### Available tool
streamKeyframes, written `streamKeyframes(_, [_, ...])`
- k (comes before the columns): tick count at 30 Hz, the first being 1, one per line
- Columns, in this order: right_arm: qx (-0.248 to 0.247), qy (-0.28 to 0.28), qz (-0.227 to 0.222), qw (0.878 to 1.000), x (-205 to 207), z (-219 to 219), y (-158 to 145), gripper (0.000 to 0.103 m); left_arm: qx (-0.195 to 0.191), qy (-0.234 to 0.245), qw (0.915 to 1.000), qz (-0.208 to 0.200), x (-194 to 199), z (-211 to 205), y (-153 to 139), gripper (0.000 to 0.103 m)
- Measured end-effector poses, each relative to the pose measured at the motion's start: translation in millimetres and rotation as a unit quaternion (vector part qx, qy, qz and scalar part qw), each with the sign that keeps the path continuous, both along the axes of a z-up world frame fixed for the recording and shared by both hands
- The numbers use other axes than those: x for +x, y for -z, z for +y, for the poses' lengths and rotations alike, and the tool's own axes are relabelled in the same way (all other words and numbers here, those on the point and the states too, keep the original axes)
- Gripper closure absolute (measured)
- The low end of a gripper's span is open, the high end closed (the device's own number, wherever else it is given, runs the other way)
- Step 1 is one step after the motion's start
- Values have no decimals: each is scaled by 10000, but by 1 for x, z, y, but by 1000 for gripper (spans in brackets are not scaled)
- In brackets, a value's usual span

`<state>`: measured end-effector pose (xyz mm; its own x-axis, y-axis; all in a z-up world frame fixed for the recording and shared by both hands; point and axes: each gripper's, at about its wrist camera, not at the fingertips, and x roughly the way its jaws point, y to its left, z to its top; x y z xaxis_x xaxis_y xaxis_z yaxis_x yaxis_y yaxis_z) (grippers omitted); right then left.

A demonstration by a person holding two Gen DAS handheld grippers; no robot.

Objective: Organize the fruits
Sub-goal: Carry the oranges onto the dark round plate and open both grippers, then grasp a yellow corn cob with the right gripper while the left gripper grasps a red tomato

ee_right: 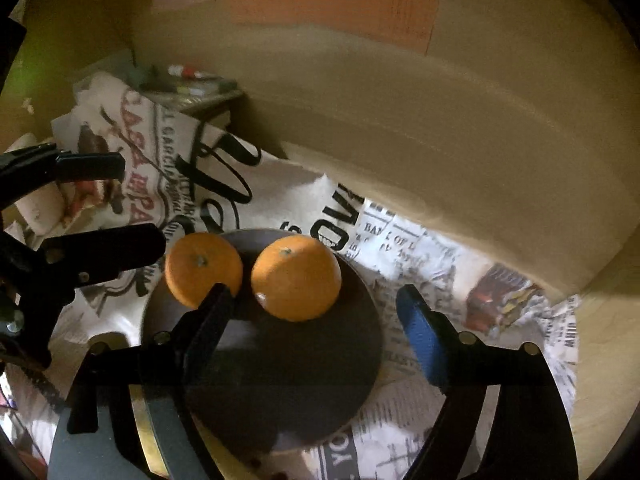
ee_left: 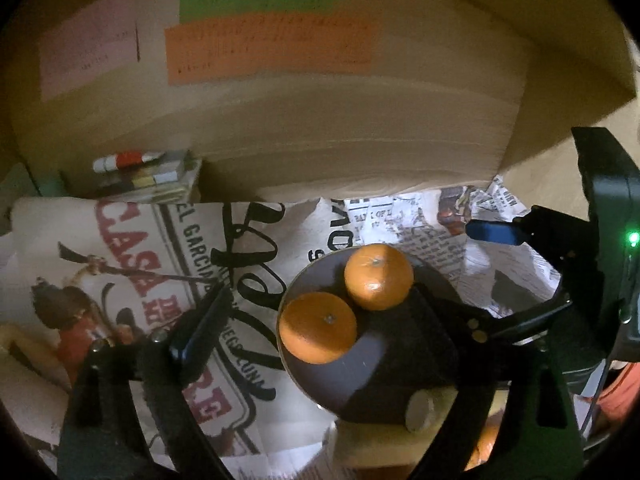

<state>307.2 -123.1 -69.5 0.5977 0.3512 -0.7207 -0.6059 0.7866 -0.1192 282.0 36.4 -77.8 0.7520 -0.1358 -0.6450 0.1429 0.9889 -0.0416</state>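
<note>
Two oranges sit side by side on a dark round plate (ee_right: 304, 392). In the right wrist view the left orange (ee_right: 200, 270) and the right orange (ee_right: 298, 278) lie at the plate's far edge. My right gripper (ee_right: 316, 300) is open just above the plate, its fingers astride the right orange without touching it. My left gripper (ee_right: 132, 204) is open at the plate's left edge. In the left wrist view both oranges (ee_left: 318, 328) (ee_left: 378, 276) show on the plate (ee_left: 320, 380), with the right gripper (ee_left: 472, 272) over it and the left gripper (ee_left: 320, 304) open.
Newspaper (ee_right: 404, 236) and a printed cloth bag (ee_right: 168, 160) cover the surface. A large cardboard box (ee_left: 320, 120) with orange, green and pink labels stands behind. A small stack of boxes (ee_left: 144, 176) sits at the back left. Another orange fruit (ee_left: 486, 444) shows at the bottom.
</note>
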Motion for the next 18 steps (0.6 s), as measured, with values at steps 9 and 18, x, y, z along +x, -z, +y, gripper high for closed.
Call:
streamKeyframes(9, [311,-75,-199,9993,-39,-18,-4,21,139,66,9998,-118,-44,-8,4,4])
streamKeyframes(18, [419,-112,92,9990,-78,-27,27,21,-35,18,9992,387,-72,-5,46,4])
